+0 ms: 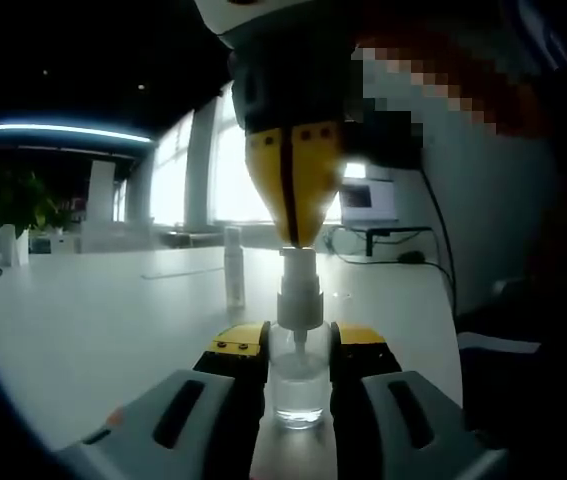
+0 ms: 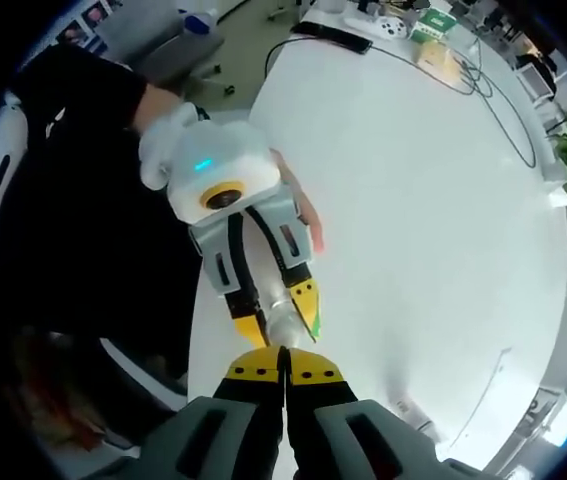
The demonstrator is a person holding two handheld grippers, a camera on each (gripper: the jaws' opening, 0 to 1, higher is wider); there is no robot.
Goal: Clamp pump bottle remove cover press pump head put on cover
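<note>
Left gripper view: pump bottle (image 1: 299, 375) upright (head skyward)

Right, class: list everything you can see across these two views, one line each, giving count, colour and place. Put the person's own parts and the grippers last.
Pump bottle: one, clear with a white pump head, standing on the table between the left gripper's jaws.
Cover: one, pale and translucent, upright on the table behind the bottle.
Table: one, white, under everything.
Cables: several, black, along the table's far edge.
Plant: one, green, at the table's far end.
Monitor: one, pale, lit screen, behind the table.
Person's hand: one, white-gloved, holding the left gripper.
Left gripper: yellow-tipped, clamped on the bottle.
Right gripper: yellow-tipped, shut, tips on the pump head.
</note>
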